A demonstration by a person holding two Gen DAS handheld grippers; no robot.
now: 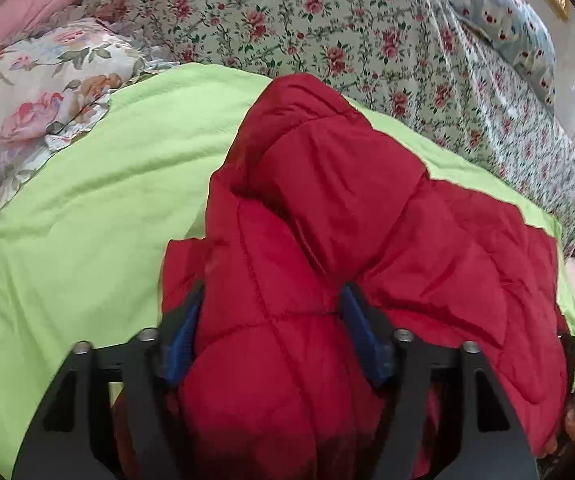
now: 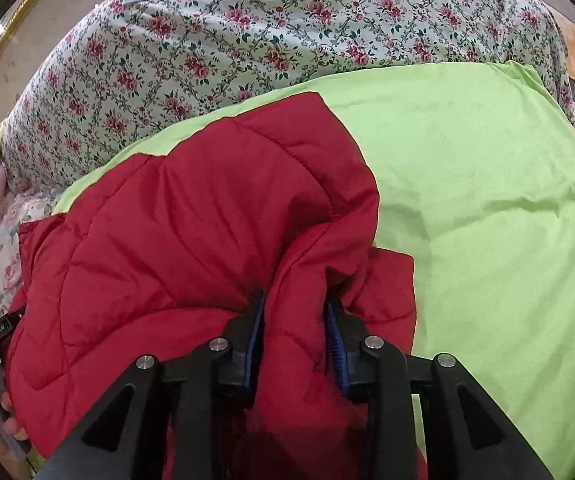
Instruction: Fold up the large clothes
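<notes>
Between the blue pads of the left gripper a thick fold of the red quilted jacket is seen with the jaws standing wide, and the right gripper is closed more narrowly around another fold at the lower middle of its frame. Whether the pads press cannot be told. Farther up, the jacket is gathered into a compact bundle on the green sheet, so the folding is judged mostly done, with release and tidying left.

One red jacket, two tools.
</notes>
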